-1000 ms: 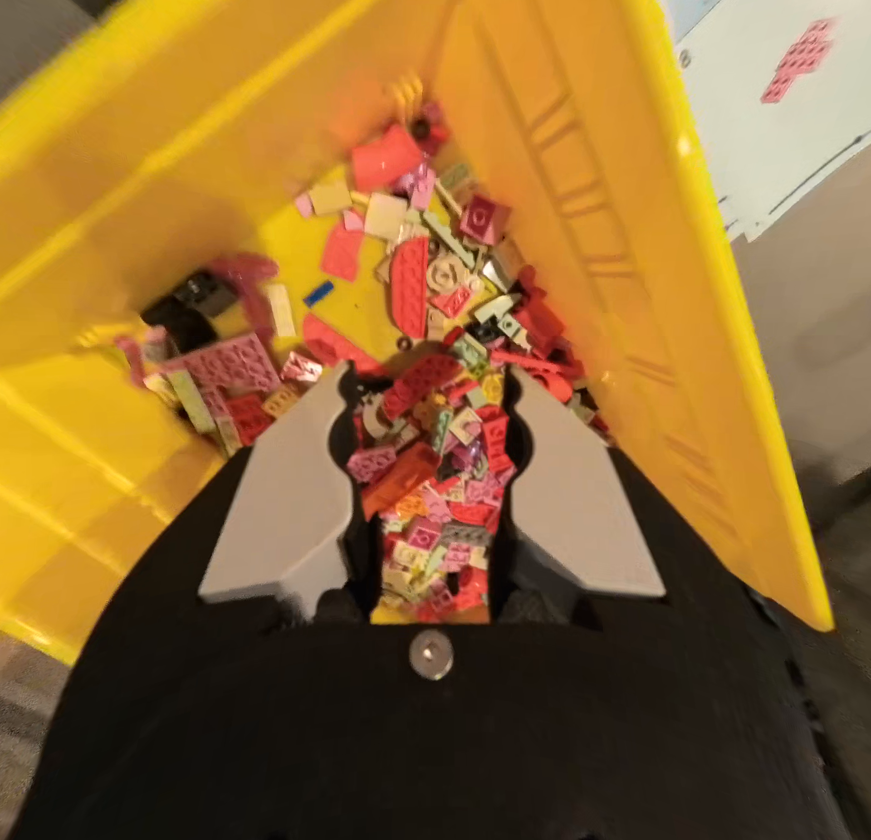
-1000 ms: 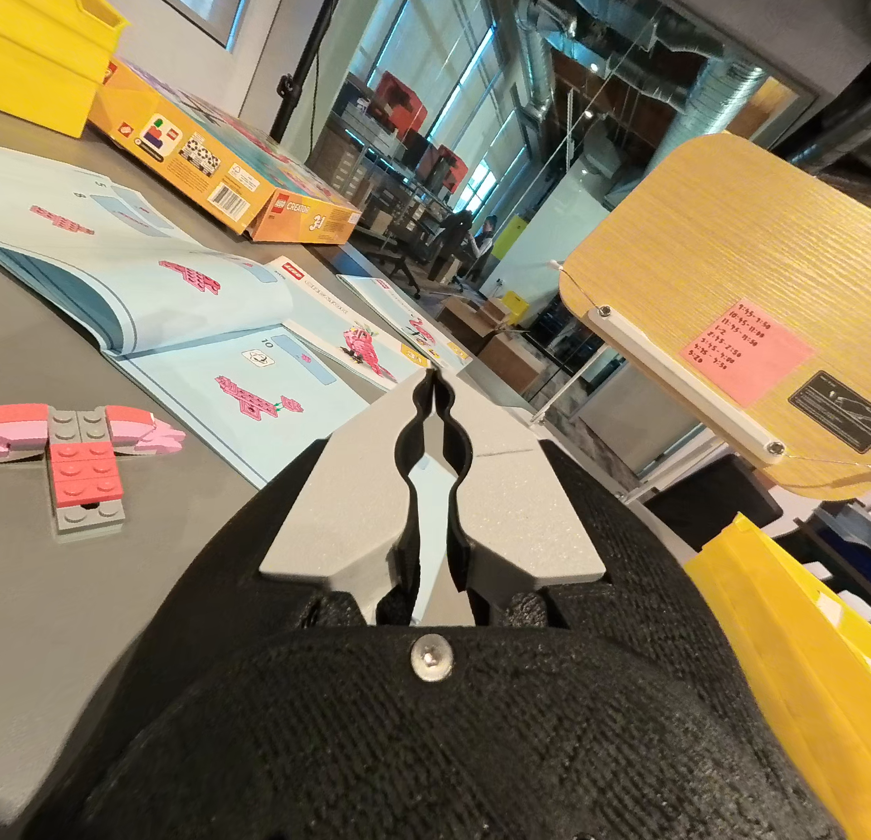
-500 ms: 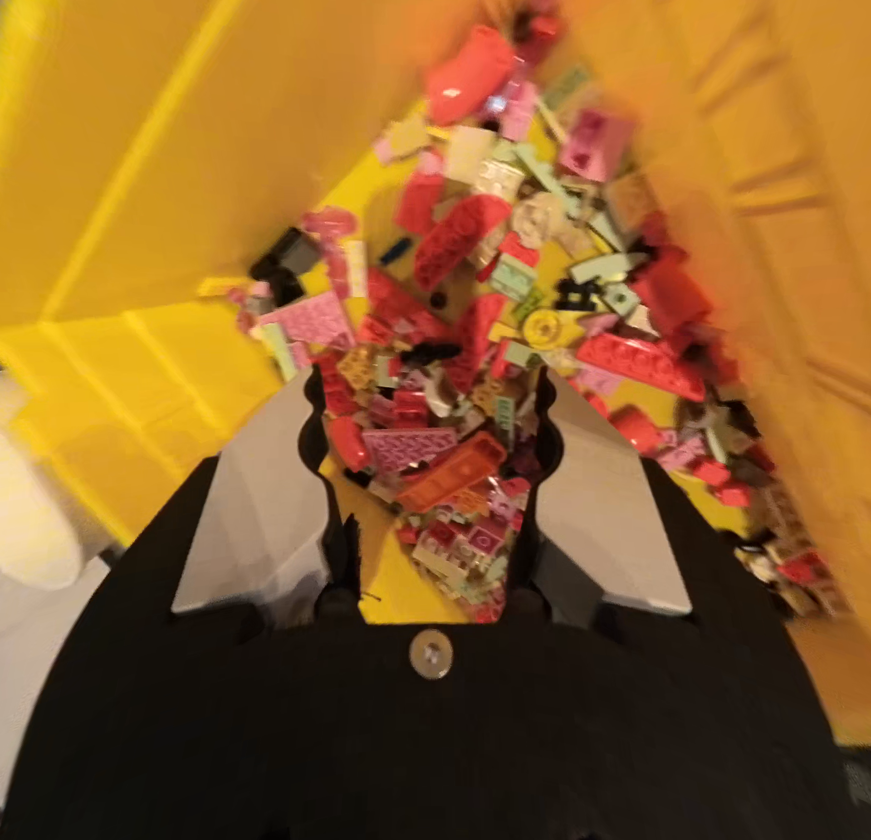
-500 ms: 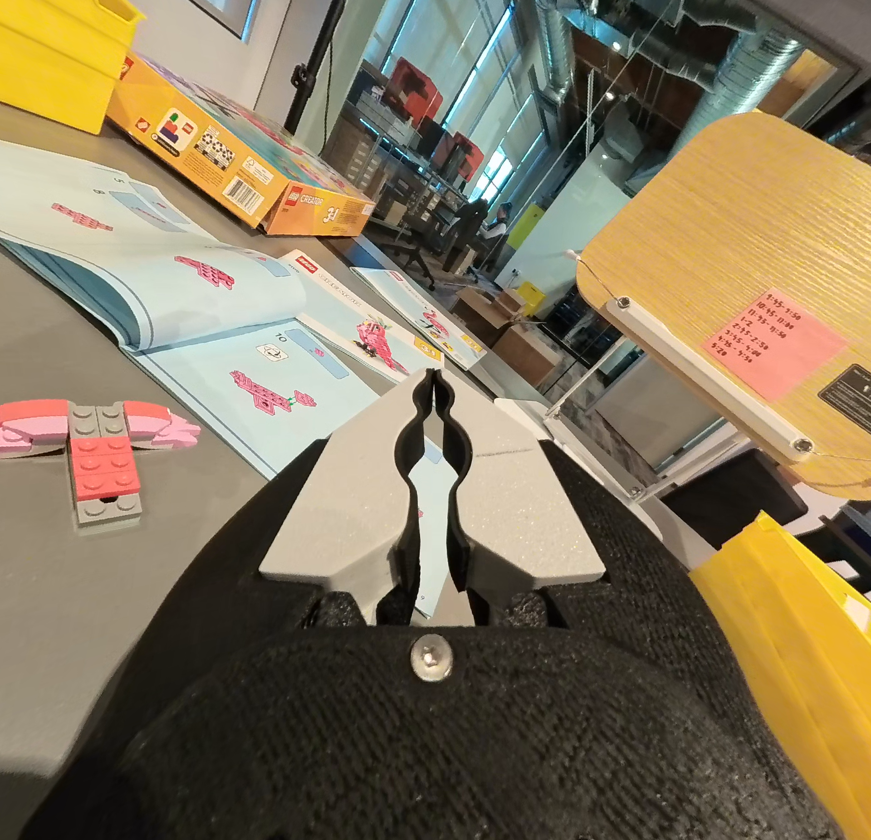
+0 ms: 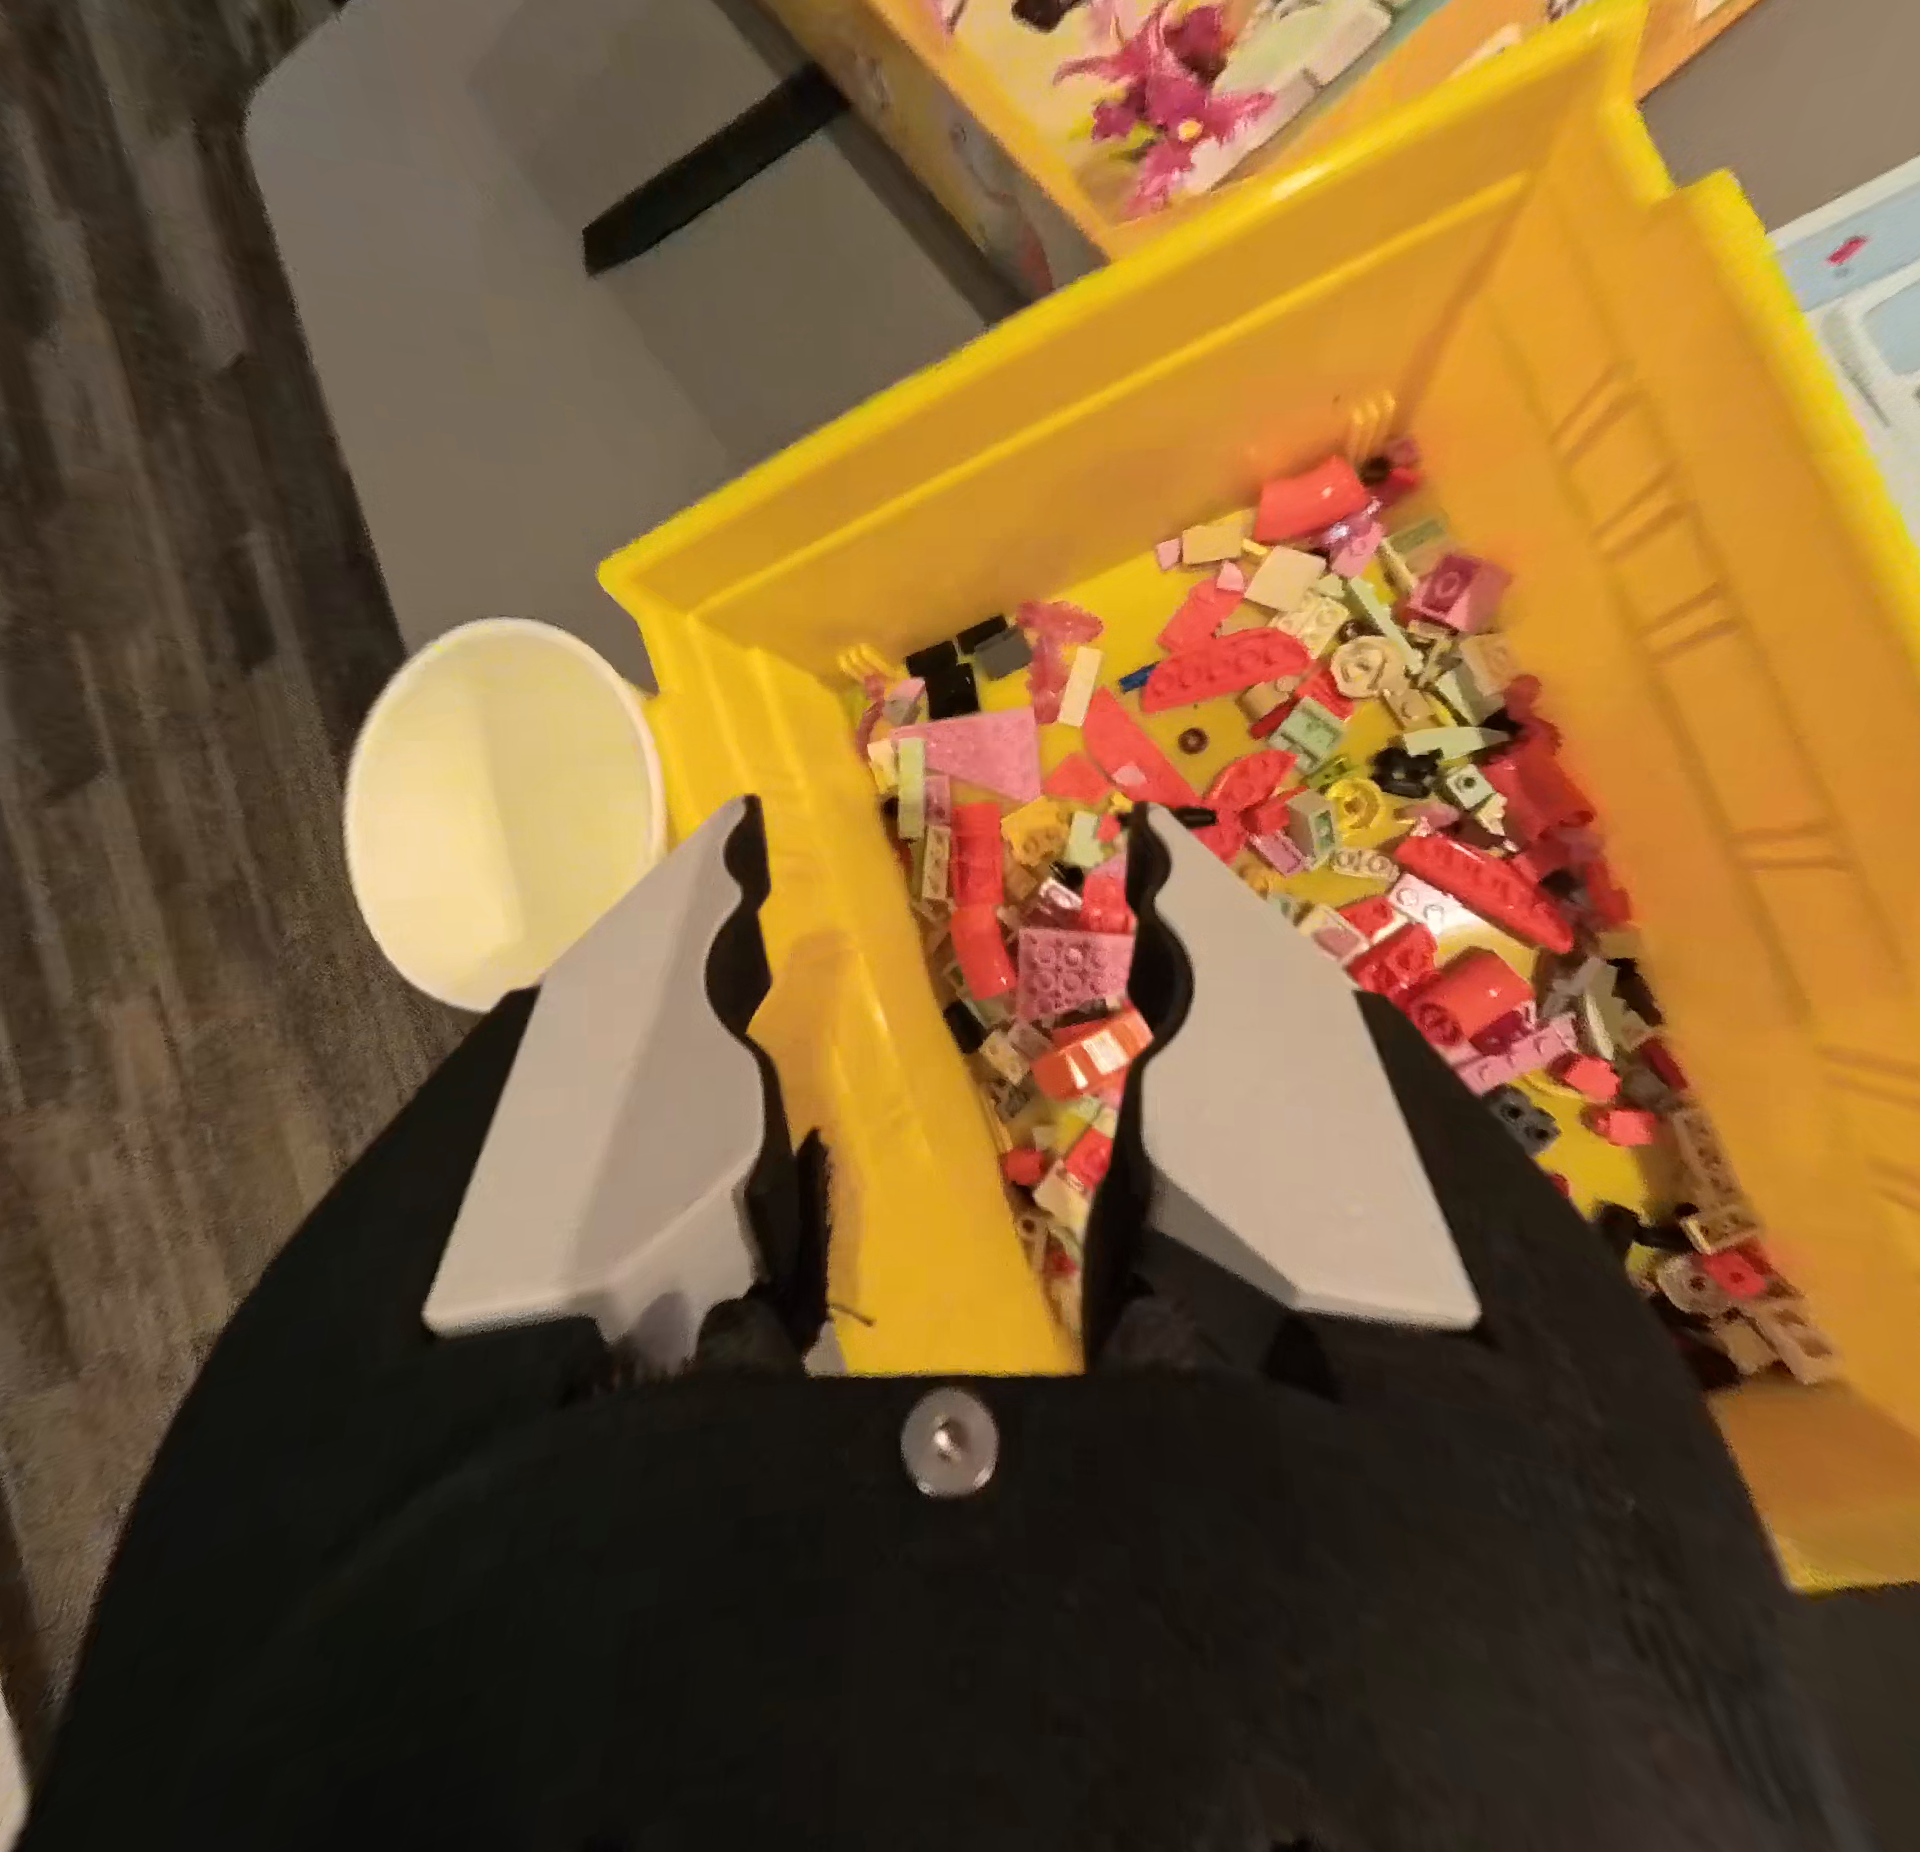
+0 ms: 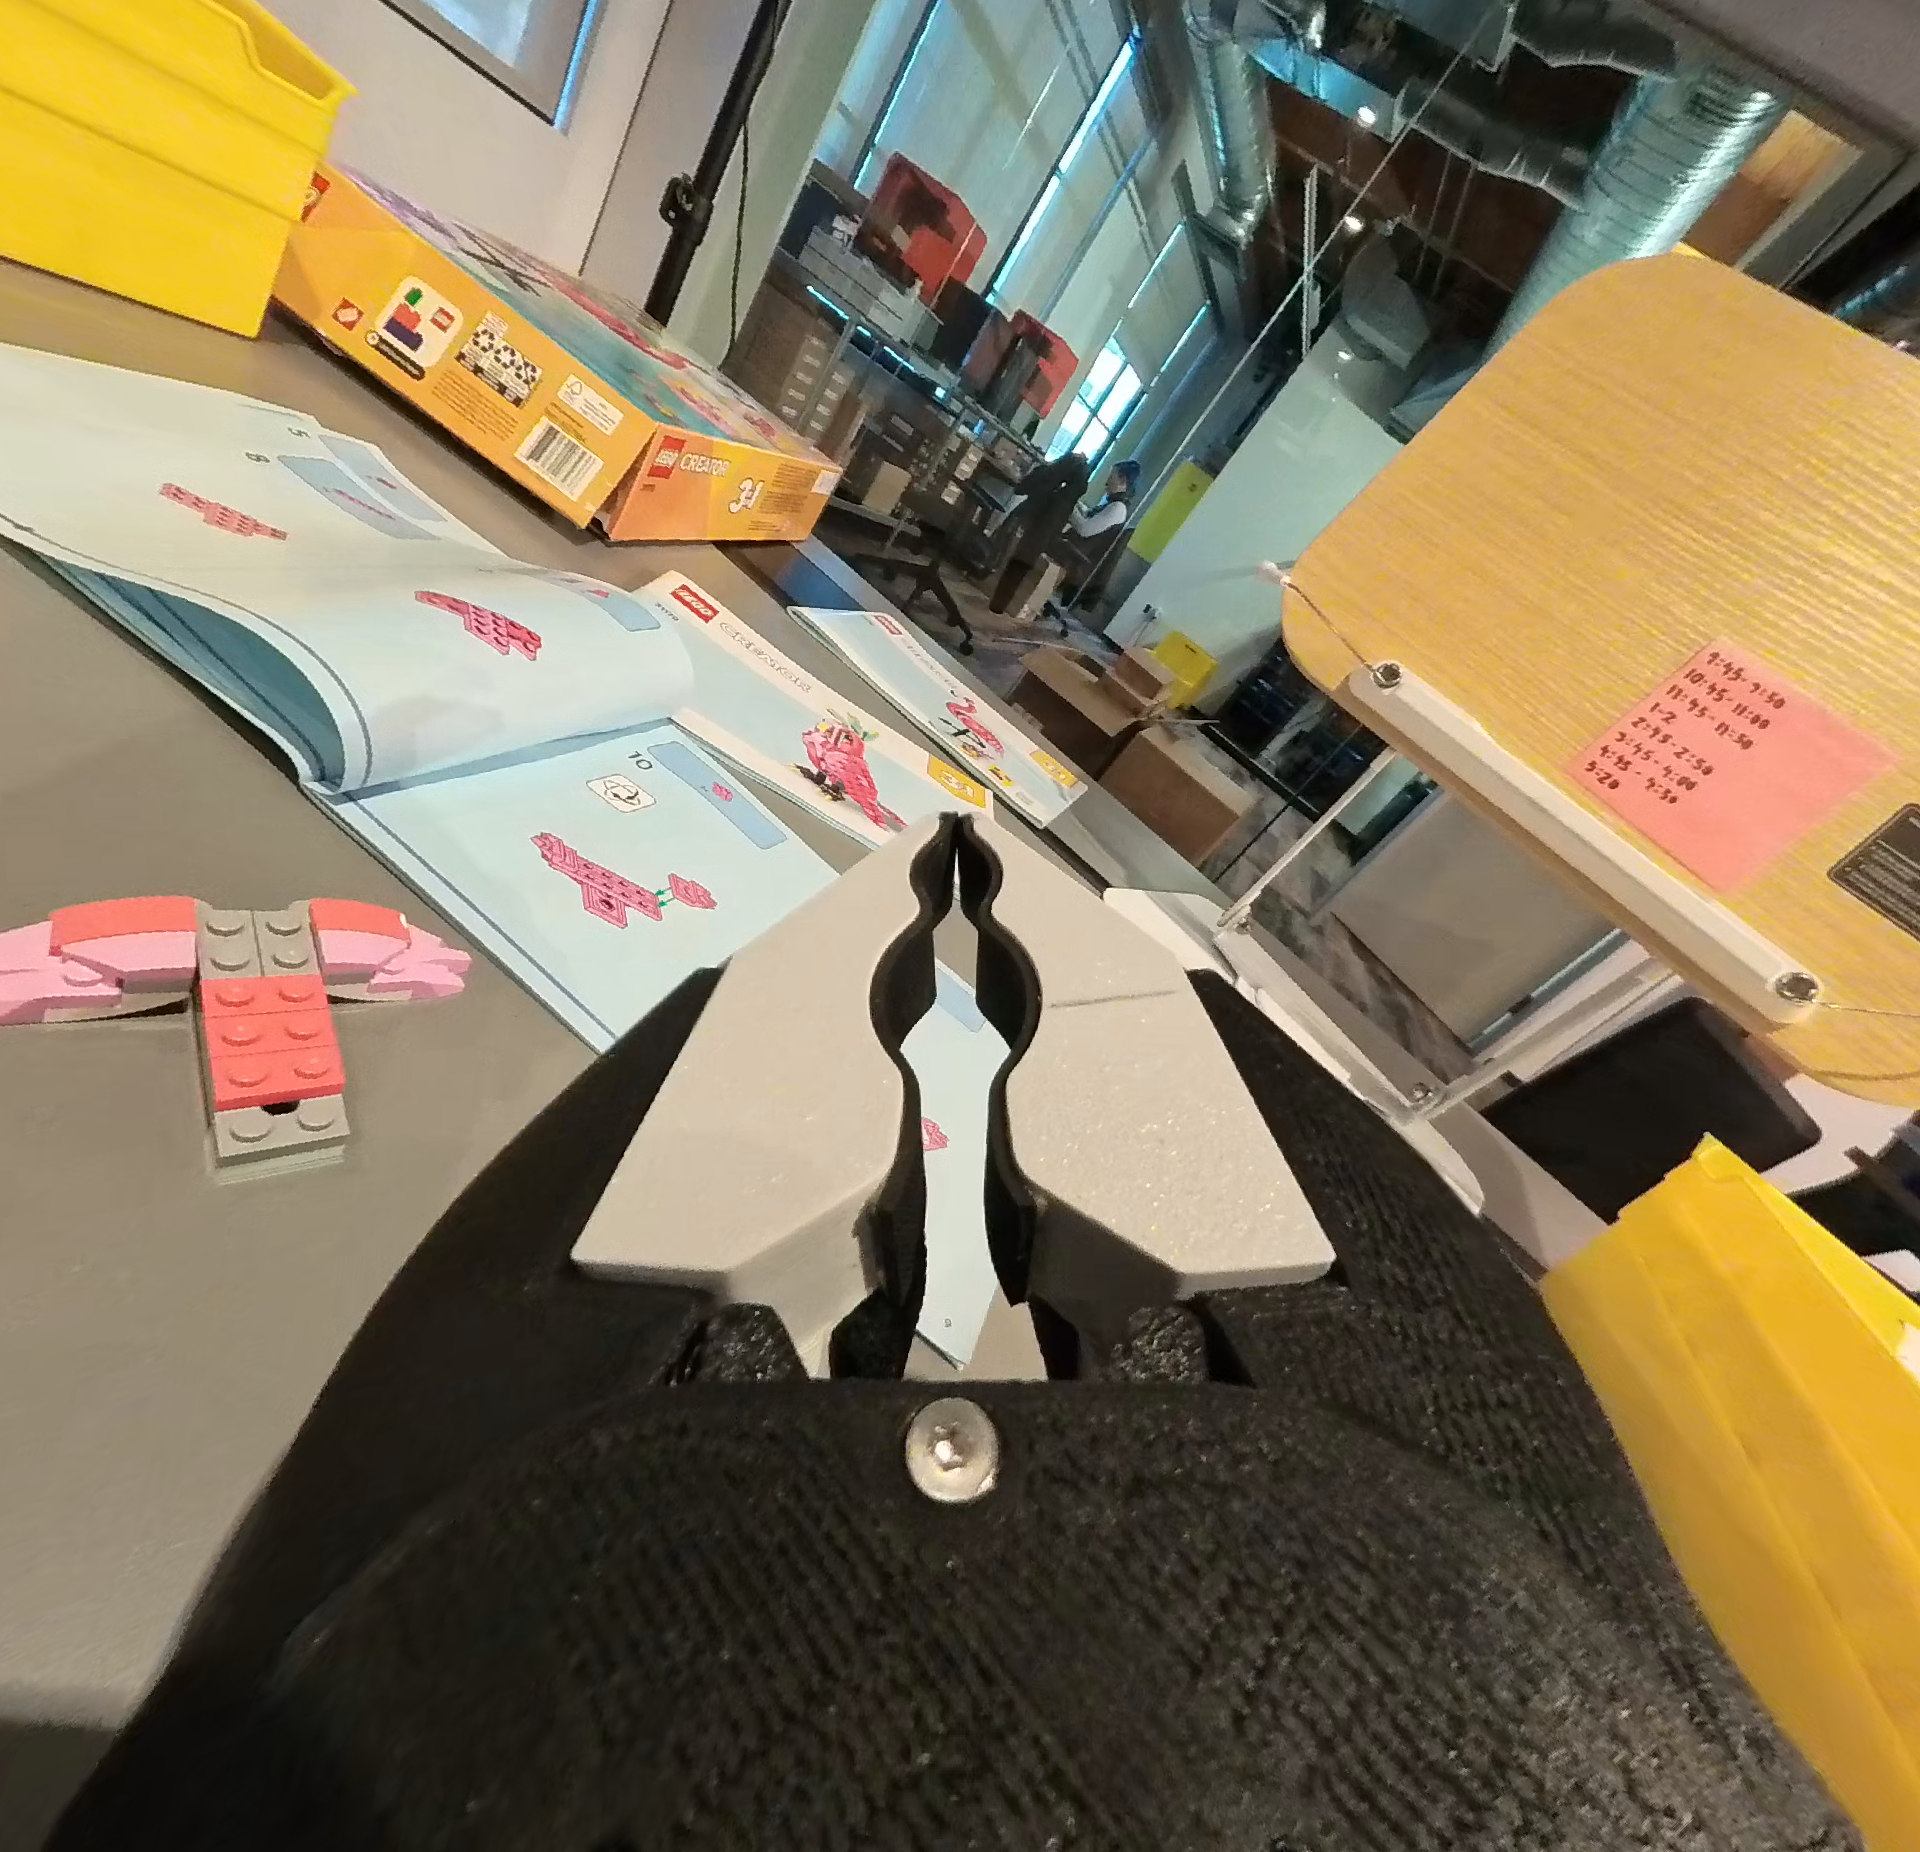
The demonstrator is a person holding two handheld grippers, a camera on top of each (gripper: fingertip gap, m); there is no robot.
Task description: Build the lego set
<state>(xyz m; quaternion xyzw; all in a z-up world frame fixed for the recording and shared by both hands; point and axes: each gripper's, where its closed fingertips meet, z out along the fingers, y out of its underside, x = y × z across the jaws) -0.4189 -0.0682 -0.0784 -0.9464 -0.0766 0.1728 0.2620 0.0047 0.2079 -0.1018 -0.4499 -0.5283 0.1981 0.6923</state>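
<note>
Left hand-held gripper spread wide, empty, over near wall of yellow bin of loose lego pieces; right hand-held gripper closed, empty, above table, partly built pink-grey lego model beside open instruction booklet.

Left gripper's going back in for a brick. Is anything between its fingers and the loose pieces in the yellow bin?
Yes. The left gripper is open and straddles the yellow bin: the bin's near side wall runs up between the fingers. The loose pieces lie beyond that wall, uncovered.
</note>
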